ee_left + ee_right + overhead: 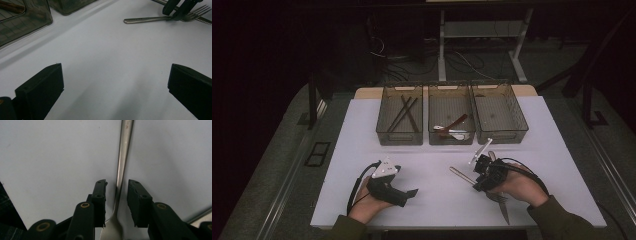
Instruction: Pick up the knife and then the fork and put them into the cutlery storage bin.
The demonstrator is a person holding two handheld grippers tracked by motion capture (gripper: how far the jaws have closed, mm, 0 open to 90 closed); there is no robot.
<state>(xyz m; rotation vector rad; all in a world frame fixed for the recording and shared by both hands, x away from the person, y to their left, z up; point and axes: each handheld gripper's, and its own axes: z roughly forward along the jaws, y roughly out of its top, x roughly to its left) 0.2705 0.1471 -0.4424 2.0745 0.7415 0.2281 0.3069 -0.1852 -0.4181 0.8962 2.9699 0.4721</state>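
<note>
- Straddling the neck of a fork (120, 170), the right gripper (117, 195) has its jaws narrowly spread, one on each side of the metal and not yet pinching it.
- The fork lies flat on the white desk (432, 165), its handle running out ahead of the jaws and its tines back under the gripper body.
- The step in hand looks like the grasp itself: sorting cutlery into the bins ahead.
- Next move, as I judge it: close the jaws squarely on the thin neck, then lift level so the fork does not swivel.
- The left gripper (112, 92) rests low over bare desk with its jaws spread wide and nothing between them; the fork (150, 19) lies well ahead and to their right.
- Count: three clear bins (451, 120) beyond the jaws, one fork, and one knife (504, 212) just behind the right gripper (482, 175). Brown sticks lie in the left bin (399, 120).
</note>
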